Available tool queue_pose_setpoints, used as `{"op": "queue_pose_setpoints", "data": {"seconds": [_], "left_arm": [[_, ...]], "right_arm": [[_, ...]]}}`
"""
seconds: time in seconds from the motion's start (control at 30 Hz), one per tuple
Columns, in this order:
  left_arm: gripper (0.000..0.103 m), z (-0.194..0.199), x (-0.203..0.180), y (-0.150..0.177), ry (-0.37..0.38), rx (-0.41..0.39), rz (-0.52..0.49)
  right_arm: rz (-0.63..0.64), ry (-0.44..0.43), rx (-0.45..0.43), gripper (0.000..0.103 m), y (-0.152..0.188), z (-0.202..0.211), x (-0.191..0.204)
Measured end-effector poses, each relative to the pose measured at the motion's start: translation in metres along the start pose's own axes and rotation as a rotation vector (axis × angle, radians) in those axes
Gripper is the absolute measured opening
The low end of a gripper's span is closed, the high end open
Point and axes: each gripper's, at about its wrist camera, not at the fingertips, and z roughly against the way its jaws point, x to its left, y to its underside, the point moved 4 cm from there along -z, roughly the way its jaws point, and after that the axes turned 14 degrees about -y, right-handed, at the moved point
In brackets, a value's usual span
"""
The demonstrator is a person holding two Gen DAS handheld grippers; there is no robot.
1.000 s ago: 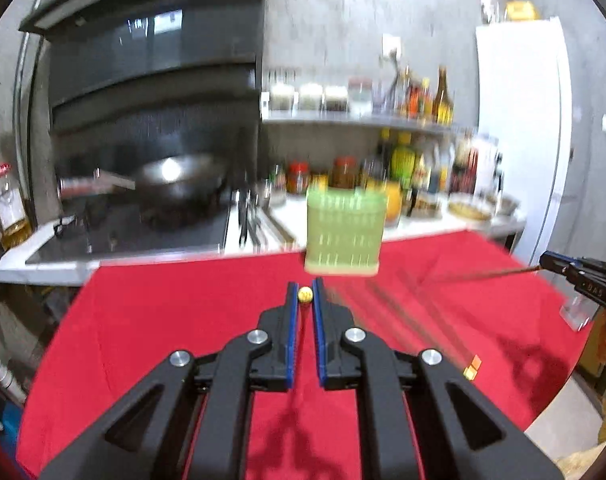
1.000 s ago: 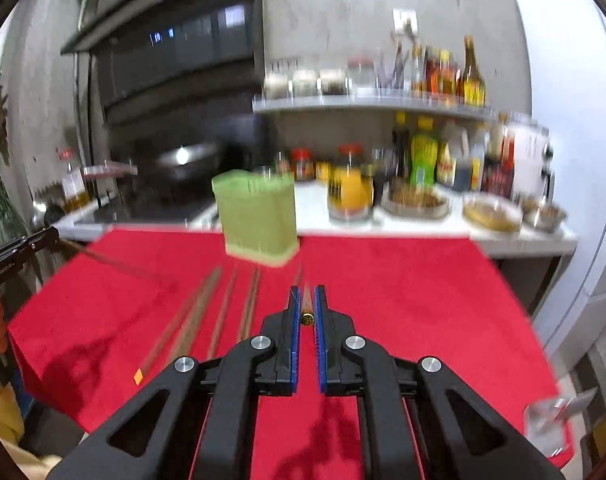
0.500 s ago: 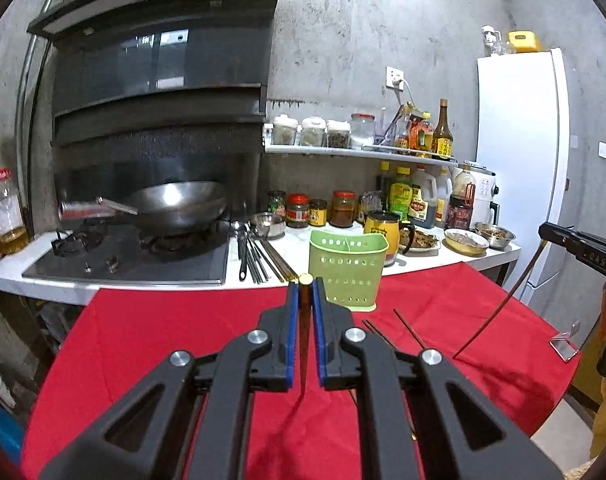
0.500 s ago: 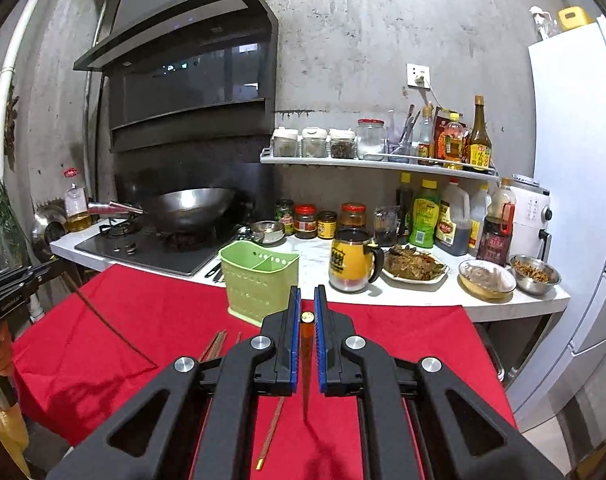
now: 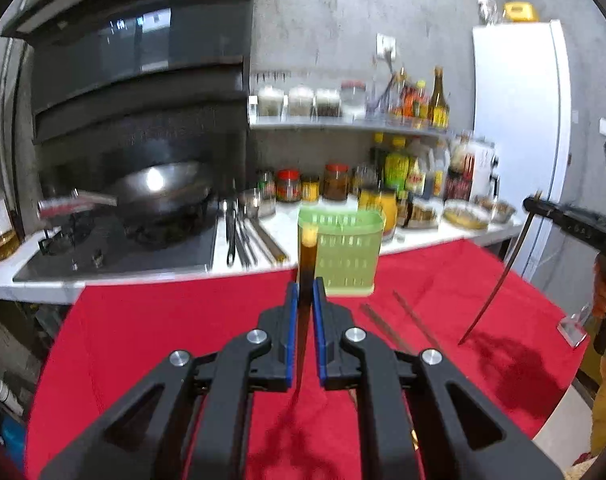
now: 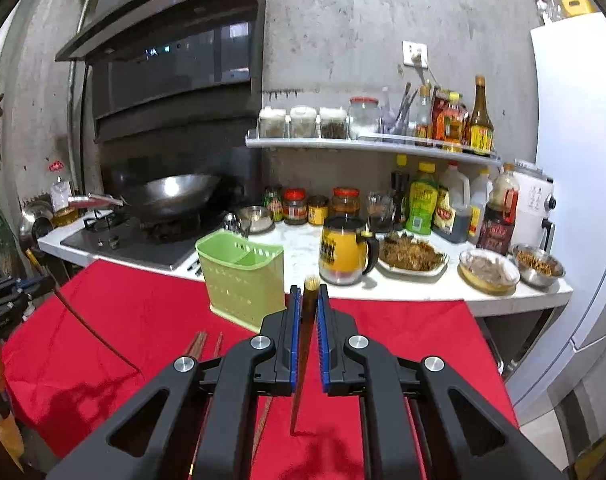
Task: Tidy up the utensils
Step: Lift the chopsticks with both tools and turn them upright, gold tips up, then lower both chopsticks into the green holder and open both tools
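Right wrist view: my right gripper (image 6: 308, 312) clenches an upright chopstick (image 6: 303, 360); the green holder (image 6: 243, 280) sits upper left of it.

- I see a grey concrete wall (image 6: 335, 32) behind the white worktop (image 6: 423, 284).
- A black hood (image 6: 175, 60) hangs over the stove (image 6: 143, 240).
- A white fridge (image 6: 579, 160) stands on my right.

The bench is covered in a matt red cloth (image 6: 151, 320), and the slotted green caddy (image 6: 243, 280) looks like smooth plastic. The chopsticks (image 6: 305, 320) seem to be dark lacquered wood with a slight gloss. A shiny metal wok (image 6: 175, 196) is seen against a rough concrete wall (image 6: 343, 20).
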Motion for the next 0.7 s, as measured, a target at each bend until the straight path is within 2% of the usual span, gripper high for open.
{"op": "queue_pose_setpoints", "data": {"seconds": [0.1, 0.43, 0.53, 0.7], "left_arm": [[0.007, -0.016, -0.005, 0.014, -0.007, 0.056, -0.02], [0.006, -0.031, -0.005, 0.037, 0.0, 0.153, -0.028], [0.006, -0.028, -0.001, 0.037, 0.001, 0.138, -0.001], [0.006, -0.026, 0.002, 0.02, 0.006, 0.093, 0.008]], "right_arm": [[-0.014, -0.004, 0.032, 0.009, 0.011, -0.008, -0.003], [-0.035, -0.009, 0.066, 0.007, 0.029, -0.012, -0.003], [0.002, 0.018, 0.05, 0.007, 0.028, -0.009, 0.002], [0.002, 0.011, 0.004, 0.007, 0.016, -0.014, 0.002]]}}
